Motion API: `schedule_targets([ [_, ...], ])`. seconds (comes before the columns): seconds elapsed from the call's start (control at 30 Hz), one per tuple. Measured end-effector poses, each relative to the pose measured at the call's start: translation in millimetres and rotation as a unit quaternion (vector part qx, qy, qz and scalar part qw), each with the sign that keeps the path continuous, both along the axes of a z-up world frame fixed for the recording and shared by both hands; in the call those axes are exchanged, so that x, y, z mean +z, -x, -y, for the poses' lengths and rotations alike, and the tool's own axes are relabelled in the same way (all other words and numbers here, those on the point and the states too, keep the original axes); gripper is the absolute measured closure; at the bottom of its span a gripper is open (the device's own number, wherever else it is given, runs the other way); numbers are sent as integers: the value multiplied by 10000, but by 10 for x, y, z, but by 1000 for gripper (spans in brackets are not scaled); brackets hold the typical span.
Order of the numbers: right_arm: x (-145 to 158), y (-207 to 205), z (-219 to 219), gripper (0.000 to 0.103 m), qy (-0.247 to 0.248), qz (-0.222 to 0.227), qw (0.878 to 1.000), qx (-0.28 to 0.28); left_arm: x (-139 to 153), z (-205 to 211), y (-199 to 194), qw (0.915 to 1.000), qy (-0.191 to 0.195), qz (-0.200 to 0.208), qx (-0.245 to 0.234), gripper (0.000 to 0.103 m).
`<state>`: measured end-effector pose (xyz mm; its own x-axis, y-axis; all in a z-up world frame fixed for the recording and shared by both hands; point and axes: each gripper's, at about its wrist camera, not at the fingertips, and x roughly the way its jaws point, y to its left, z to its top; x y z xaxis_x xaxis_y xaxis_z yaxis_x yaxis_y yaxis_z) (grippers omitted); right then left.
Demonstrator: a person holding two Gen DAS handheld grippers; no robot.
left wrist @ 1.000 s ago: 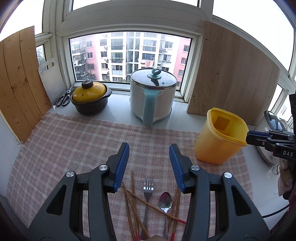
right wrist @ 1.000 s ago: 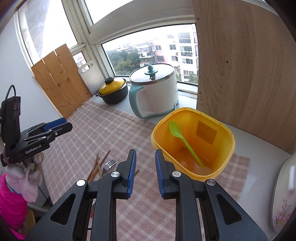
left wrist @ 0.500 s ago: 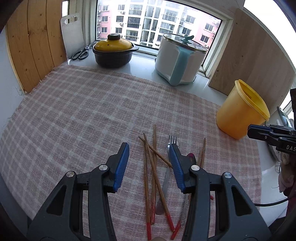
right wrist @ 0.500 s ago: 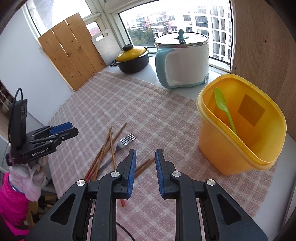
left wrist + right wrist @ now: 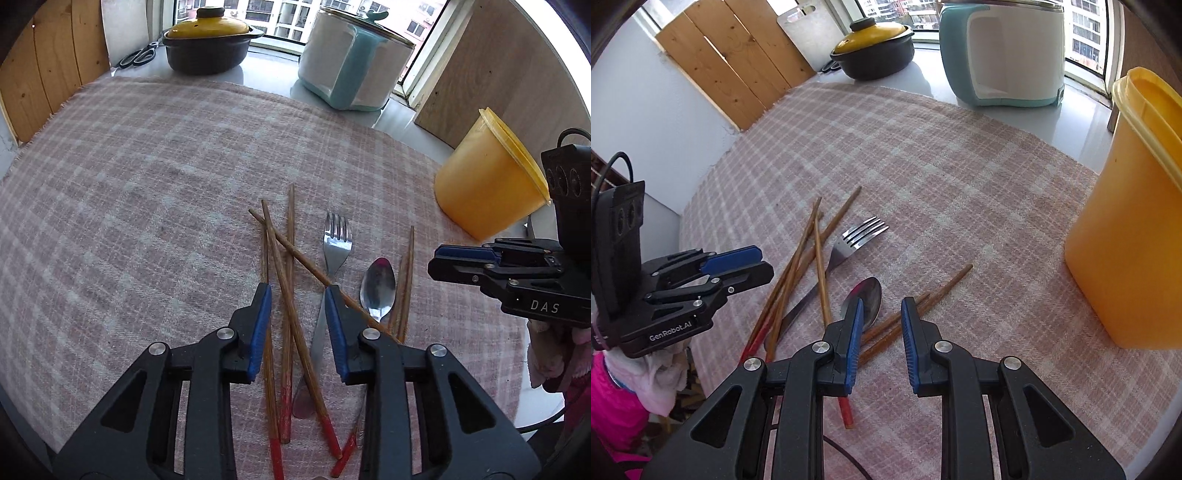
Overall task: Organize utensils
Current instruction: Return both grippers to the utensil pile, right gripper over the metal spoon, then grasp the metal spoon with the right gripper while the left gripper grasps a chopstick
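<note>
Several wooden chopsticks [image 5: 284,295] with red ends, a metal fork [image 5: 337,240] and a metal spoon [image 5: 378,291] lie mixed on the checked cloth [image 5: 147,184]. My left gripper [image 5: 297,295] hangs low over the crossed chopsticks; its jaws are closing with chopsticks between them, and the pads do not press on any. My right gripper [image 5: 882,306] holds a narrow gap above two chopsticks [image 5: 916,306], the spoon [image 5: 870,295] by its left finger. The fork [image 5: 857,236] lies just beyond. A yellow container [image 5: 1126,240] stands at the right, also seen from the left wrist [image 5: 487,184].
A white and teal pot [image 5: 351,59] and a black pot with a yellow lid [image 5: 207,44] stand at the window. Scissors [image 5: 138,55] lie beside wooden boards [image 5: 44,66]. Another board [image 5: 498,74] leans behind the container. The cloth's near edge is close below both grippers.
Both grippers have tilted down and sunk close to the utensils on the cloth. The left jaws have narrowed around the chopsticks. The right jaws keep the same gap.
</note>
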<state>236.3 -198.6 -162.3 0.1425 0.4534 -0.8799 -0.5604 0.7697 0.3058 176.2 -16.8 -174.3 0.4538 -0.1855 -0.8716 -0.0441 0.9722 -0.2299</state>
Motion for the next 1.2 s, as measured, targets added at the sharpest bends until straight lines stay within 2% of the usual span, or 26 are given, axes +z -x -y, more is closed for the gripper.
schedule_targets([
  [0.53, -309, -78, -270, 84, 156, -265, 9991, 290, -222, 20, -132, 9996, 8, -271, -1, 77],
  [0.6, -328, -85, -280, 84, 191, -267, 9990, 301, -235, 13, -140, 9996, 16, -297, 5, 82],
  [0.8, -396, -93, -317, 84, 247, -327, 9985, 361, -268, 7, -150, 9994, 37, -348, 1, 82],
  [1.2, -443, -68, -398, 84, 240, -336, 9983, 414, -341, -51, -184, 9987, 190, -472, 84, 92],
])
